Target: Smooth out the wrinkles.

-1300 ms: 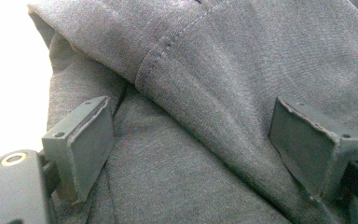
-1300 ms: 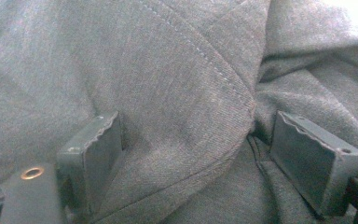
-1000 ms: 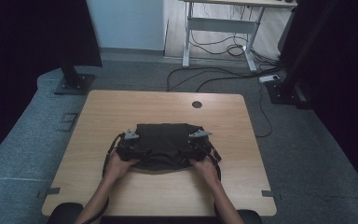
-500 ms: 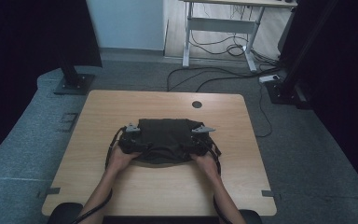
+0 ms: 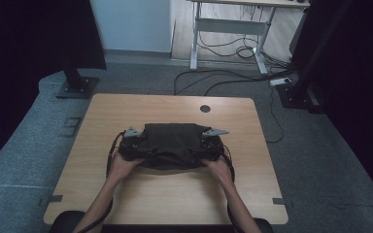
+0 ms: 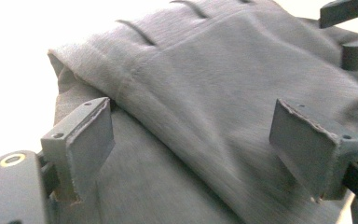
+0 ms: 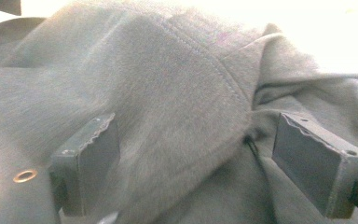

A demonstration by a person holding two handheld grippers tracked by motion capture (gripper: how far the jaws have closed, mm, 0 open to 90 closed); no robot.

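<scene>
1. Folding step: the dark garment (image 5: 170, 144) lies folded mid-surface (image 5: 175, 199).
2. Left hand-held gripper (image 6: 191, 140) and right hand-held gripper (image 7: 196, 163) hover released over it, jaws wide.
3. Next, judged: grasp an edge squarely for another fold.

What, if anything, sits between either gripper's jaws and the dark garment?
Nothing visible. The left gripper and the right gripper both have their jaws wide apart with the dark garment directly between and beyond them. No other object lies in the gap; the pads do not appear to press the cloth.
</scene>
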